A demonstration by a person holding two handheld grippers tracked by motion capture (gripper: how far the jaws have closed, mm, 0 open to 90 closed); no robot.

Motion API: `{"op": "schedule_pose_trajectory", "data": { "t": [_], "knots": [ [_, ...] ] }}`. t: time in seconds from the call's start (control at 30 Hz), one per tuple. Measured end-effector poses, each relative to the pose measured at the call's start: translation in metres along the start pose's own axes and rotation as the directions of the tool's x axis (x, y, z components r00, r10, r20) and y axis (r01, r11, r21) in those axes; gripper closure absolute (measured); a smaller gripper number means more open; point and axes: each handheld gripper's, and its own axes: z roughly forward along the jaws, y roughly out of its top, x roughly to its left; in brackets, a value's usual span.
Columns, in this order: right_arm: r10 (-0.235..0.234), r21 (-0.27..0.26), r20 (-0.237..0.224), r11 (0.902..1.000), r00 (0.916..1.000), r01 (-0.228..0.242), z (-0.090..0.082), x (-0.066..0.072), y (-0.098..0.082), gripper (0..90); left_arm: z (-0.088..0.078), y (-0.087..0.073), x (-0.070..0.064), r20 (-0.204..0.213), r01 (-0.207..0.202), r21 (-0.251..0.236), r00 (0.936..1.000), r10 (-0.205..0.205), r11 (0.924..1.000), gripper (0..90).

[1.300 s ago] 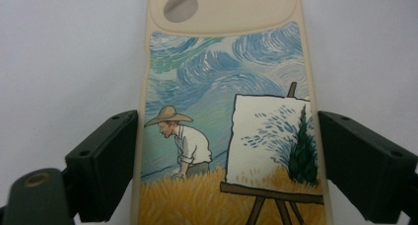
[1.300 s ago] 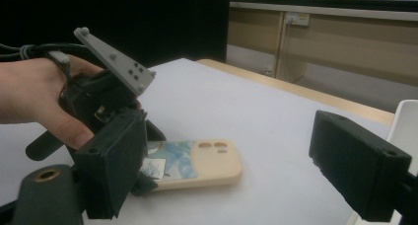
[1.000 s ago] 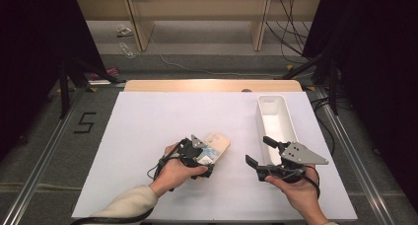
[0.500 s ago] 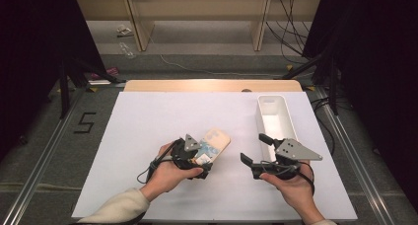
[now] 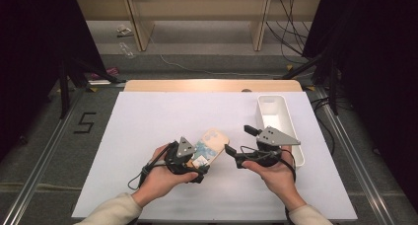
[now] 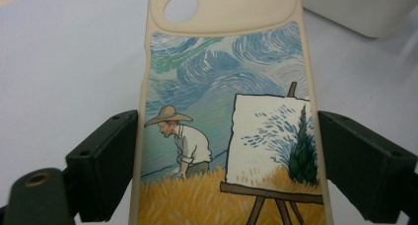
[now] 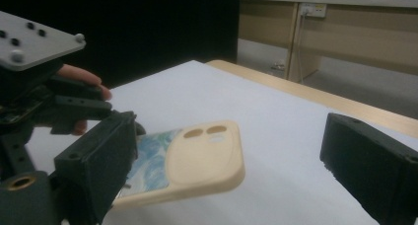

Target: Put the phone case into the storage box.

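Gripped the phone case [image 6: 222, 87] across its width with the left gripper [image 6: 226, 161], one black jaw against each long edge, painted back facing up. Kept that clamp unchanged from a second ago. Carried the case's camera end clear of the table [image 5: 148, 121], tilted up and jutting out beyond those jaws.

Swung the right gripper [image 5: 238, 140] leftward since a second ago, away from the white bin [image 5: 276, 104] and toward the case's free end. Had just been opening its jaws on the way; left them spread wide, with nothing pinched between them. From the right gripper view, saw the cream camera end just ahead of the gap and nearer the left-hand jaw, not yet inside.

Read this as the approach to a hand-over or a two-handed hold: first grip secure, second one lined up but not closed. Needed still to advance over the free end before closing.
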Motion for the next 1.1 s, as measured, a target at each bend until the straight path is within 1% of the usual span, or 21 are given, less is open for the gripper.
{"op": "schedule_pose_trajectory", "data": {
  "t": [0.3,0.47,0.53,0.6,0.8,0.97,1.1],
  "knots": [
    [0.034,0.037,0.013,0.9987,0.9993,-0.034,0.027,-0.006,0.007,7.6,-0.004,-0.001,-0.003,0.004,-0.012,-0.012,0.9999,0.013,0.9999,12.0],
    [0.057,0.064,0.02,0.9962,0.9982,-0.058,0.039,-0.01,0.007,7.6,-0.005,-0.002,-0.006,0.008,-0.019,-0.017,0.9998,0.019,0.9997,12.1],
    [0.073,0.07,0.021,0.9947,0.9971,-0.075,0.044,-0.011,0.008,7.6,-0.006,-0.002,-0.006,0.008,-0.019,-0.019,0.9998,0.019,0.9997,12.1],
    [0.087,0.074,0.017,0.9933,0.996,-0.088,0.048,-0.012,0.008,7.6,-0.006,-0.002,-0.007,0.007,-0.02,-0.02,0.9998,0.02,0.9996,12.1],
    [0.098,0.101,0.002,0.99,0.9952,-0.098,0.061,-0.011,0.009,7.5,-0.007,-0.002,-0.007,0.004,-0.026,-0.025,0.9996,0.027,0.9993,12.1],
    [0.12,0.132,-0.003,0.9842,0.9928,-0.119,0.067,-0.014,0.007,7.6,-0.007,-0.002,-0.008,0.002,-0.034,-0.028,0.9994,0.034,0.999,12.2],
    [0.155,0.155,-0.01,0.9763,0.9879,-0.151,0.07,-0.018,0.003,8.0,-0.007,-0.002,-0.009,0.004,-0.036,-0.028,0.9993,0.036,0.999,12.2]
  ]
}}
